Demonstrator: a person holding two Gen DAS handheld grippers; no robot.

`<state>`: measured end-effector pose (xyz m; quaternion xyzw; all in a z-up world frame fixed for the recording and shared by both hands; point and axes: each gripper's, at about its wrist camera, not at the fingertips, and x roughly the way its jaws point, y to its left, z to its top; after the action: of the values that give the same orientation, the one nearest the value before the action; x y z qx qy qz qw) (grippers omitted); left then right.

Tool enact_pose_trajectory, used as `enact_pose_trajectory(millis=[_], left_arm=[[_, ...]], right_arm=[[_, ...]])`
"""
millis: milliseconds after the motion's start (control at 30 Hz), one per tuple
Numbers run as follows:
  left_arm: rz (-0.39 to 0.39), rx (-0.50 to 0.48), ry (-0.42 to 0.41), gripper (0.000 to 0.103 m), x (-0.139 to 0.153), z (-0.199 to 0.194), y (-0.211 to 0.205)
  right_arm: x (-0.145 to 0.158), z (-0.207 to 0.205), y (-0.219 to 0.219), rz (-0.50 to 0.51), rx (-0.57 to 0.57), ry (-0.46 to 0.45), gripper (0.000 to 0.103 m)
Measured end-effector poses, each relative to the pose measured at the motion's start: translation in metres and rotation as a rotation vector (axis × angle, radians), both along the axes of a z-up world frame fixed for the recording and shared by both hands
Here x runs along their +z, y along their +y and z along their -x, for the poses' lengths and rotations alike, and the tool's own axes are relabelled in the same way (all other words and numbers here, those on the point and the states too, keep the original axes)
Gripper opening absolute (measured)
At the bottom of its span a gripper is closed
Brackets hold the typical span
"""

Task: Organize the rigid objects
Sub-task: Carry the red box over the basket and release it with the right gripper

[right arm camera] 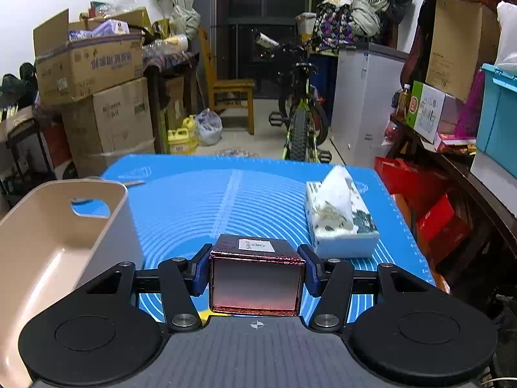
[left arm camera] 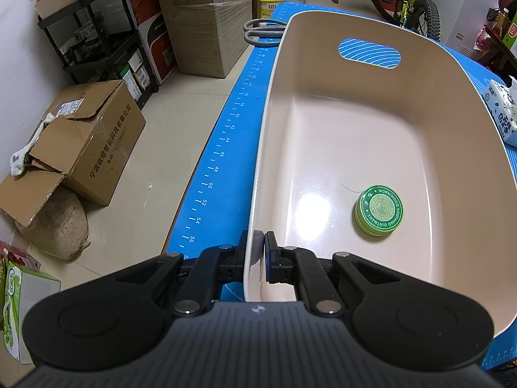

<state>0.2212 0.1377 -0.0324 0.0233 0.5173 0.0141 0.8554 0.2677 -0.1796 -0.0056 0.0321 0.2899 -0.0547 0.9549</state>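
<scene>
Two views show different things. Only the left view shows the green tin [left arm camera: 379,210] lying inside the pink bin [left arm camera: 355,148], whose near wall the left tool [left arm camera: 261,245] pinches. Only the right view shows the right tool [right arm camera: 255,265] squeezing a dark red box [right arm camera: 256,274] above the blue worktop [right arm camera: 206,200], with the tissue pack [right arm camera: 339,220] near its right edge.

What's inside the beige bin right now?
One green ointment tin lies on the floor of the bin; the rest of the floor in view is bare. The left hand-held gripper, clamped on the near wall, covers the nearest corner.
</scene>
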Motion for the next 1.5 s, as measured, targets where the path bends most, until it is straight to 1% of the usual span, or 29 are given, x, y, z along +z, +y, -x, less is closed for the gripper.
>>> enact_pose_trajectory(millis=[167,367,633,767,967,1200,1333,1500], left_arm=[[0.002,0.001,0.001,0.010,0.000,0.000,-0.001],[0.001,0.001,0.001,0.010,0.000,0.000,-0.001],[0.000,0.000,0.001,0.010,0.000,-0.001,-0.002],[-0.001,0.000,0.001,0.010,0.000,-0.001,-0.002],[-0.003,-0.003,0.003,0.010,0.000,-0.001,-0.002],[-0.007,-0.001,0.005,0.010,0.000,-0.002,-0.004],[-0.007,-0.002,0.005,0.010,0.000,-0.002,-0.004],[-0.002,-0.003,0.006,0.010,0.000,-0.001,-0.004]], right_arm=[[0.016,0.003,0.015,-0.023,0.026,-0.042,0.060],[0.030,0.003,0.045,-0.066,0.089,-0.077,0.060],[0.035,-0.002,0.099,-0.067,0.196,-0.081,0.060],[0.034,-0.004,0.123,-0.067,0.238,-0.068,0.060],[0.027,-0.015,0.152,-0.061,0.298,-0.020,0.060],[0.010,-0.027,0.188,-0.023,0.376,0.077,0.060],[-0.003,-0.028,0.204,0.014,0.412,0.143,0.060],[-0.021,-0.031,0.220,0.097,0.444,0.233,0.060]])
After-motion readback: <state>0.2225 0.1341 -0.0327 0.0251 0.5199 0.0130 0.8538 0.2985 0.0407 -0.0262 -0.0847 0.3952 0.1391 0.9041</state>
